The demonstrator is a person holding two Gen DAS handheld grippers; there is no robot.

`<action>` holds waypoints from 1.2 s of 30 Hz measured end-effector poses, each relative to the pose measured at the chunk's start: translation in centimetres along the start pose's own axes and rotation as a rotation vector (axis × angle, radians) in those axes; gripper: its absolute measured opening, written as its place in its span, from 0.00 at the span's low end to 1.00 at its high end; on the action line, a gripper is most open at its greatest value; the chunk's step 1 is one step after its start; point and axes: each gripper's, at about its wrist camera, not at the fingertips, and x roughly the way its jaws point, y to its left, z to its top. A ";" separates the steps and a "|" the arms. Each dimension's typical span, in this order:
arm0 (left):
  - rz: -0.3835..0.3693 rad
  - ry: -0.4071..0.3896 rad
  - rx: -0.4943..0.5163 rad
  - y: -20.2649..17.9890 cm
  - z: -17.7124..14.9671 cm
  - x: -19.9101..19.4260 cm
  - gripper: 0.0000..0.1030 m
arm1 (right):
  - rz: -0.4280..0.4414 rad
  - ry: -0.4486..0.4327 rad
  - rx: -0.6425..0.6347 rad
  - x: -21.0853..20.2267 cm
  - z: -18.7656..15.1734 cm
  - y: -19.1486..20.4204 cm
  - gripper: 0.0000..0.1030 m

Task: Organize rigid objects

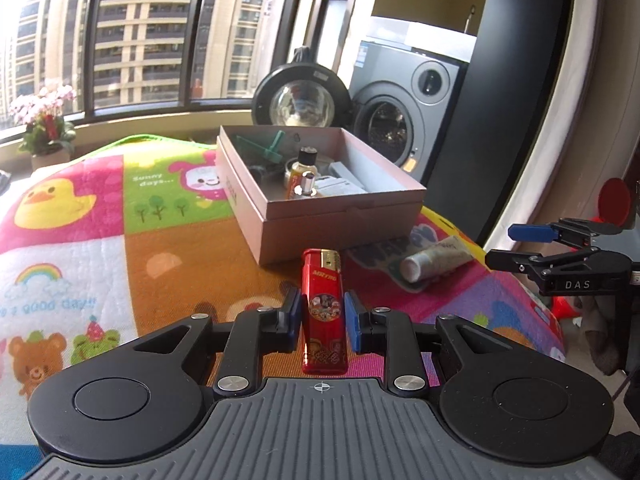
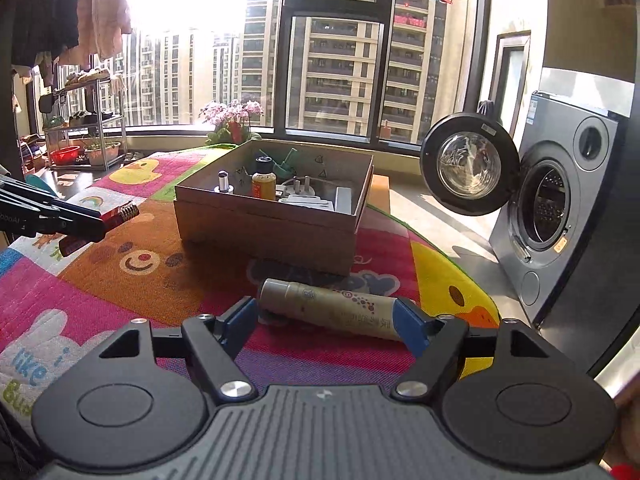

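My left gripper (image 1: pixel 322 300) is shut on a red lighter (image 1: pixel 324 280), which stands upright between the blue pads above the colourful mat (image 1: pixel 172 264). The right wrist view shows the same gripper (image 2: pixel 116 216) and lighter (image 2: pixel 122 213) at the far left. A cream tube (image 2: pixel 332 308) lies on its side on the mat, just short of the open cardboard box (image 2: pixel 264 240). My right gripper (image 2: pixel 324 310) is open, its fingers wide apart to either side of the tube and not touching it. The left wrist view shows the tube (image 1: pixel 436 260), with the right gripper (image 1: pixel 516 246) to its right.
The box (image 1: pixel 332 232) holds an amber bottle (image 1: pixel 302 172), a green plastic piece (image 1: pixel 276 146), a white plug adapter (image 2: pixel 298 196) and other small items. A washing machine (image 2: pixel 560 220) with its round door (image 2: pixel 470 166) swung open stands to the right. A flower pot (image 1: pixel 44 120) sits by the window.
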 end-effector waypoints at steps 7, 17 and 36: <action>-0.016 0.015 -0.041 0.6 -1.0 0.7 0.26 | -0.084 0.089 0.298 7.3 2.5 -7.9 0.38; 0.005 -0.012 -0.124 2.1 -1.9 -0.3 0.26 | -0.017 0.216 0.370 7.5 -0.3 -5.5 0.28; 0.004 0.016 -0.143 2.0 -3.3 -0.5 0.26 | 0.123 0.093 -0.174 5.1 1.0 5.3 0.65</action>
